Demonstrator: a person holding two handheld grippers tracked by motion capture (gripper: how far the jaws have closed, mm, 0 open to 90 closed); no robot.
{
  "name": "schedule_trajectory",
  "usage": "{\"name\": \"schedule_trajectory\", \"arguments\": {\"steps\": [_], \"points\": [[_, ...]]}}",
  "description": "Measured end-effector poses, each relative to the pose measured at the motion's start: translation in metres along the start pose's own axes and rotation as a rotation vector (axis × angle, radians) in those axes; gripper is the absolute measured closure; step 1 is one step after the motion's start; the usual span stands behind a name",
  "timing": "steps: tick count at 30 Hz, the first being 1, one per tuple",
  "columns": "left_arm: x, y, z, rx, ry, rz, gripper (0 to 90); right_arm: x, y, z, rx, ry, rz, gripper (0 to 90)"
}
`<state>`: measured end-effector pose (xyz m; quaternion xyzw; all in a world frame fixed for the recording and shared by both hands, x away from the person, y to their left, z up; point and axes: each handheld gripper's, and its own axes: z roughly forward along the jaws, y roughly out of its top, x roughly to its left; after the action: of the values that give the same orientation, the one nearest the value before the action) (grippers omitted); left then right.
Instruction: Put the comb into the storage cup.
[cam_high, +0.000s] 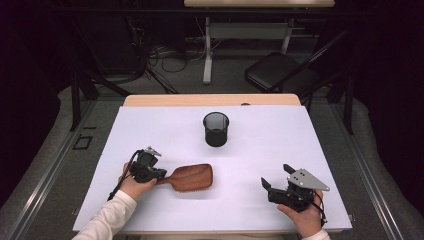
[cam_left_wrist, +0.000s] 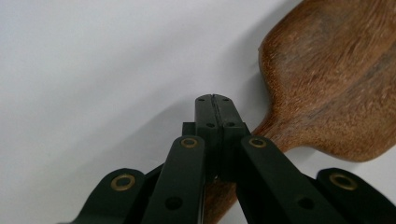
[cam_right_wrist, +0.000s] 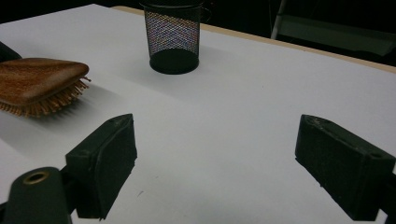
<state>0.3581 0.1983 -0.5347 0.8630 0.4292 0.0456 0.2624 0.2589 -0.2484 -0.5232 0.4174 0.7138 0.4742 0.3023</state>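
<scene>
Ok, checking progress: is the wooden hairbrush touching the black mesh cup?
Apart. The high view shows bare white table between the hairbrush and the mesh cup.

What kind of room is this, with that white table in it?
Probably a lab or workshop set up for filming hand work. A white-covered table holds just a wooden hairbrush and a mesh cup; loose cables, a folding chair and another desk stand behind.

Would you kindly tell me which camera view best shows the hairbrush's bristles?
The right gripper view: the hairbrush appears side-on, bristles visible underneath. The high view shows its wooden back and a bristle fringe; the left gripper view shows bare wood.
</scene>
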Motion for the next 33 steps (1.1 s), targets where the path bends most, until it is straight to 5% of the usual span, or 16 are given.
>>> {"name": "schedule_trajectory", "arguments": {"steps": [33], "points": [[-0.016,-0.02,-0.013,-0.03,-0.057,0.015,89.9,0.001,0.0,0.0,0.005,0.002,-0.001,13.5]]}}
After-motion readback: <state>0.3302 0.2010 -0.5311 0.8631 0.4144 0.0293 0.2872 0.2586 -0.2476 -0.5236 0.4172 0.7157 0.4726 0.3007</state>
